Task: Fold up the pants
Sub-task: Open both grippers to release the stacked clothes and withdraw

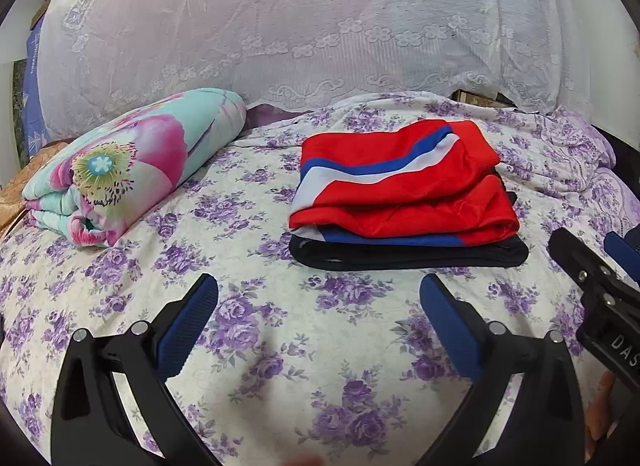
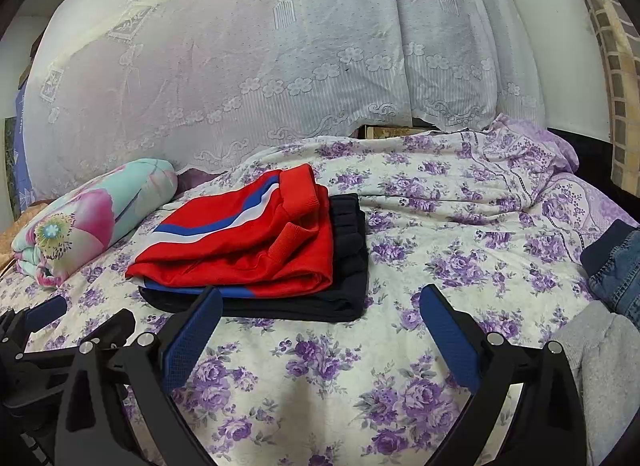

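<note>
Left wrist view puts the folded red pants with blue and white stripes (image 1: 400,185) right of centre, stacked squarely on a folded black garment (image 1: 408,256) on the purple-flowered bedspread (image 1: 260,346). Both claws are spread and empty: the left gripper (image 1: 320,330) sits in the lower frame, near the stack but apart from it, and the right gripper (image 2: 320,334) frames the stack's near edge at lower centre of its own view. Judging by this, the next piece is probably the grey cloth (image 2: 600,366) or blue denim (image 2: 618,270) at right; pinch it by the waistband corners and spread it flat first.
</note>
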Demonstrator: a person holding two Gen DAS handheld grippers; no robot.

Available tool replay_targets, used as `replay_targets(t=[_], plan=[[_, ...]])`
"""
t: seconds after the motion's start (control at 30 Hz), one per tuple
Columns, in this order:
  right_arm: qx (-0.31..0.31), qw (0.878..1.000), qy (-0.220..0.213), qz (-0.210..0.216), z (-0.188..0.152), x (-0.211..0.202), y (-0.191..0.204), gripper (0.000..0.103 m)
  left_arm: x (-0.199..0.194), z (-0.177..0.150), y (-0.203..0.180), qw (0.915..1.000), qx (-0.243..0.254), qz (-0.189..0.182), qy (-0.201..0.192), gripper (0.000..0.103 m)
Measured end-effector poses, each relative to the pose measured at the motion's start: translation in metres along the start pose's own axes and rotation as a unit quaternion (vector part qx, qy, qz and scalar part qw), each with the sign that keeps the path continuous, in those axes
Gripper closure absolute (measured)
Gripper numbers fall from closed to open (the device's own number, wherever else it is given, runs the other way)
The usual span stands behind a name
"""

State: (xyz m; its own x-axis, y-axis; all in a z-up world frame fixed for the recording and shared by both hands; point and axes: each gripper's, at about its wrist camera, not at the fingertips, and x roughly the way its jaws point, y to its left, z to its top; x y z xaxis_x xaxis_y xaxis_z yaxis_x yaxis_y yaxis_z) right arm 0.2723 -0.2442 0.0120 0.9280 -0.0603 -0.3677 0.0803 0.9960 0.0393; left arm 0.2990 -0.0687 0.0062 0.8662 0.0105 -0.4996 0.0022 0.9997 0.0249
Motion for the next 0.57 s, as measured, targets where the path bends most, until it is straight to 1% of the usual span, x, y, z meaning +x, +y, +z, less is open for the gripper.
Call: replay_targets(t=[0.07,0.23,0.33,0.4,0.5,0.57], plan=[[-0.001,1.000,-0.001,0.000,0.0001,-0.0005,0.0002,0.004,-0.0017,0.0002,-0.0004,0.9999,0.002,0.005,-0.009,0.004],[-0.011,1.000,-0.002,0.002,0.0001,0.0008,0.0030,0.004,-0.0071,0.0014,-0.0022,0.9989,0.010,0.033,-0.030,0.004],[-0.017,1.000,-0.004,0.003,0.0001,0.0005,0.0053,0.004,-0.0022,0.0024,-0.0026,0.9995,0.013,0.024,-0.017,0.004],[-0.022,1.000,-0.004,0.002,0.0000,0.0008,0.0075,0.004,0.0008,0.0023,-0.0027,0.9996,0.012,0.025,-0.010,0.004],[-0.024,1.000,-0.010,-0.001,-0.0002,-0.0023,0.0086,0.004,0.0002,0.0017,-0.0030,0.9997,0.013,0.017,-0.015,0.005],[-0.022,1.000,-0.012,0.000,0.0001,-0.0031,0.0074,0.004,-0.0013,0.0013,-0.0044,0.9995,0.014,0.019,-0.020,0.005]])
